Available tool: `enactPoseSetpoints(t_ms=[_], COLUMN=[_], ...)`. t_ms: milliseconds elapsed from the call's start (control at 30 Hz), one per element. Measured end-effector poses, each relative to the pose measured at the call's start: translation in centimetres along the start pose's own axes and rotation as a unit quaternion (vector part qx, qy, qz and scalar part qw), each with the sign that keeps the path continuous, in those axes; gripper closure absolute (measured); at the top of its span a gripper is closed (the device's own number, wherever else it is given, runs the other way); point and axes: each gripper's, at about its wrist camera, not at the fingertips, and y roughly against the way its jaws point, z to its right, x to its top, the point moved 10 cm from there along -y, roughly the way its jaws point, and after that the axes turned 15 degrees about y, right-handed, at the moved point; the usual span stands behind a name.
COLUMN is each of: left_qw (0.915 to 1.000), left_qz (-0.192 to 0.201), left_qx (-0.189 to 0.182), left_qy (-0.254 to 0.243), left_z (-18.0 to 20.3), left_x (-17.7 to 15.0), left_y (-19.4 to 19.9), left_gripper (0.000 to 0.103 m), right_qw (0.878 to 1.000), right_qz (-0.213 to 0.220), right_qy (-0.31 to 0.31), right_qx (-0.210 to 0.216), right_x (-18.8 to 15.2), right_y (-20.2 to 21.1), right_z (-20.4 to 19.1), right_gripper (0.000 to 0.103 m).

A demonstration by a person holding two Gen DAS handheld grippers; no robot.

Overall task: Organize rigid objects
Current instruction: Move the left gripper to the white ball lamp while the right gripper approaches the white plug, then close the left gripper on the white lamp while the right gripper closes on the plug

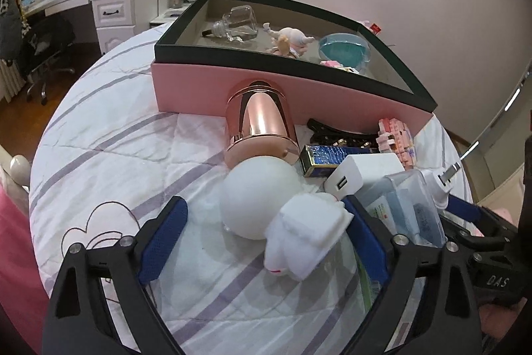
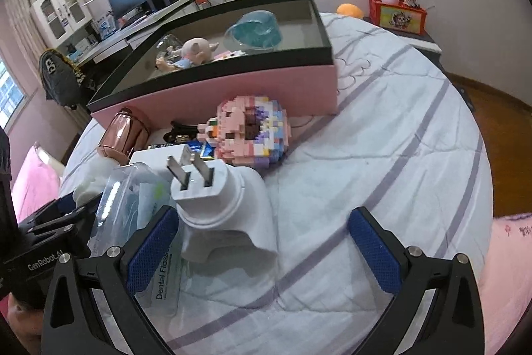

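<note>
Sorting so far: four-odd pieces already lay inside the pink box on the bed, namely a glass bottle, a small doll, a teal lidded dish and a pink scrap beside it.
Waiting outside, lamp: rose-gold base leaned against the box wall, white globe toward the camera.
Waiting outside, pile: blue-and-gold case, white USB charger, black hair clip, brick-built pink figure, clear floss case, all crowded just in front of the box.
Left gripper: jaws stood apart, straddling a white soft toy; right pad looked close to it, left pad well clear, no clamp visible.
Right gripper: jaws spread wide around the white plug adapter; left pad just beside it, right pad apart, nothing squeezed.
Done versus left: judged under halfway, with more pieces outside than in.
Next call: closing on toy and adapter, then lifting over the dark rim, seemed the likely step.
Watch-out: floss case underlapped the adapter and could have dragged along.
</note>
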Motion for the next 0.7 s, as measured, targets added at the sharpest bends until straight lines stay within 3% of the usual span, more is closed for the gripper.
enactPoseSetpoints(t_ms=[67,167,367,467,700], left_qw=[1.0000,0.9999,0.9993,0.9993,0.9989], left_qz=[-0.002,-0.004,0.008,0.007,0.006], left_qx=[-0.005,0.002,0.032,0.031,0.034], left_qy=[-0.005,-0.013,-0.018,-0.022,-0.033], left_z=[0.0,-0.4,-0.8,-0.9,-1.7], left_x=[-0.1,-0.3,-0.1,0.1,-0.1], left_y=[0.3,0.6,-0.1,-0.2,0.5], left_gripper=[0.024,0.029,0.027,0.032,0.032], right_qw=[1.000,1.000,0.999,0.999,0.999], right_qz=[0.002,0.003,0.003,0.001,0.002], right_qy=[0.010,0.022,0.029,0.028,0.025], right_qx=[-0.002,0.004,0.024,0.033,0.040], right_x=[0.1,0.2,0.3,0.2,0.3], right_y=[-0.1,0.1,-0.1,-0.3,-0.3], right_z=[-0.2,-0.3,-0.7,-0.8,-0.6], right_gripper=[0.003,0.008,0.011,0.011,0.020])
